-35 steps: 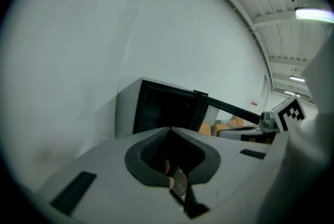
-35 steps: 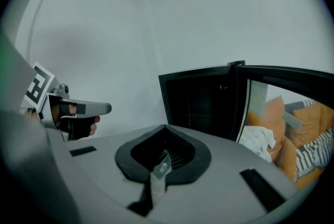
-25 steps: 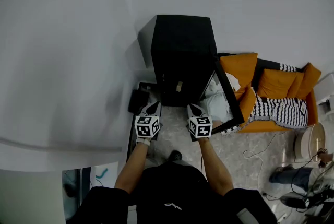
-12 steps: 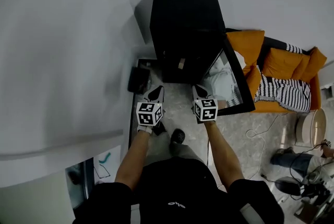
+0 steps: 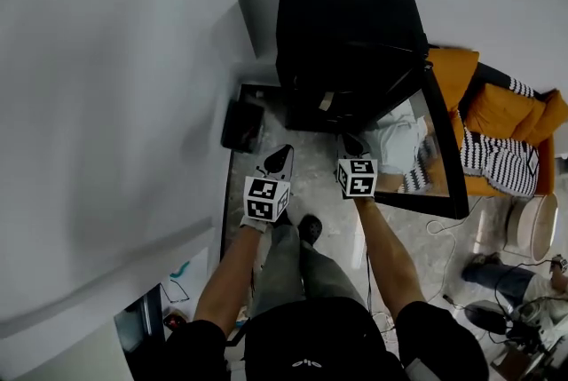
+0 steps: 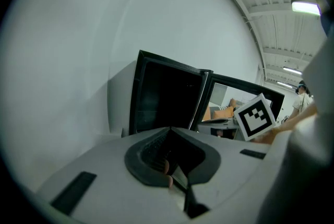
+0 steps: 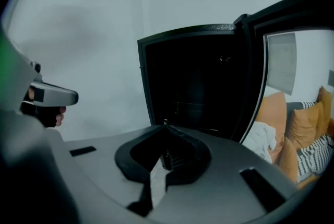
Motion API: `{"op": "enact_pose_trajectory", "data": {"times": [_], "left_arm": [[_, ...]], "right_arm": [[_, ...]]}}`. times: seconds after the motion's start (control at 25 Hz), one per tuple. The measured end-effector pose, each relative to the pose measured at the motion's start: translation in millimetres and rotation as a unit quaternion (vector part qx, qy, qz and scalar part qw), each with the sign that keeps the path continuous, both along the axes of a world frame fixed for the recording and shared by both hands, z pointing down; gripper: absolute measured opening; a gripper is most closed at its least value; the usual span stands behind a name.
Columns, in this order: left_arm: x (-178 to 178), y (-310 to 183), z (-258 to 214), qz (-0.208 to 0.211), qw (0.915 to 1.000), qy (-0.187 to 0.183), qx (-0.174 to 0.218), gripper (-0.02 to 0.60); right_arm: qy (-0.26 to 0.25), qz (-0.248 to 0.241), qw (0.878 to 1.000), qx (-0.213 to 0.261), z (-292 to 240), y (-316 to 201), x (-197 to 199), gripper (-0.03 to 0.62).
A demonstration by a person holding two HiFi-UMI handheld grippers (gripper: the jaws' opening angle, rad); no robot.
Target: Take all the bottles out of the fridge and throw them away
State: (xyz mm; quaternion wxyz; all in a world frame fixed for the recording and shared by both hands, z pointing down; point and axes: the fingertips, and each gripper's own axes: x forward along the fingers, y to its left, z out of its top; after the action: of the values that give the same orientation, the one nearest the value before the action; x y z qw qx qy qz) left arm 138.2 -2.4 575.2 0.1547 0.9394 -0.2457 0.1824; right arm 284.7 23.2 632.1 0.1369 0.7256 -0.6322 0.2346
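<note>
Your left gripper [image 6: 170,130] has its fingers [image 6: 150,149] pressed together at the tips, with nothing between them. Your right gripper [image 7: 165,126] is the same: its fingers [image 7: 187,154] meet in a point and hold nothing. The two grippers sit side by side but apart, both tilted downward over the floor [image 5: 312,186], each in one of your hands.

The fridge [image 5: 346,24] stands just ahead of both sets of fingertips, a black box against the wall [image 5: 115,86]. Its opening faces your fingers, and neither gripper touches it. The inside is too dark in every view to make out any bottle.

The door [image 5: 442,162] is swung open, reaching back along the outer side of your right fingers. Through its glass you can see a white cloth [image 5: 399,139]. Beyond the door, well off to the right of the right fingers, is an orange sofa [image 5: 501,108] with a striped cushion [image 5: 497,166].

To the left of your left fingers, near the fridge's front corner, a small dark box [image 5: 241,123] lies on the floor. Behind the fingertips, between your forearms, your shoe [image 5: 309,228] shows on the floor.
</note>
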Motion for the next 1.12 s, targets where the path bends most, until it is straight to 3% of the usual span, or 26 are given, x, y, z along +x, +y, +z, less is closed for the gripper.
{"op": "enact_pose_trajectory", "data": {"times": [0.44, 0.8, 1.12], "left_arm": [[21.1, -50.5, 102.0, 0.013, 0.9997, 0.018, 0.007, 0.0], [60.2, -91.0, 223.9, 0.027, 0.9986, 0.028, 0.037, 0.0], [88.8, -105.9, 273.1, 0.047, 0.9969, 0.034, 0.054, 0.0]], "right_arm": [[0.015, 0.031, 0.999, 0.012, 122.0, -65.0, 13.8, 0.02], [0.03, 0.055, 0.997, 0.039, 238.4, -119.0, 44.8, 0.194], [0.035, 0.085, 0.995, 0.041, 302.4, -145.7, 72.7, 0.281]]}}
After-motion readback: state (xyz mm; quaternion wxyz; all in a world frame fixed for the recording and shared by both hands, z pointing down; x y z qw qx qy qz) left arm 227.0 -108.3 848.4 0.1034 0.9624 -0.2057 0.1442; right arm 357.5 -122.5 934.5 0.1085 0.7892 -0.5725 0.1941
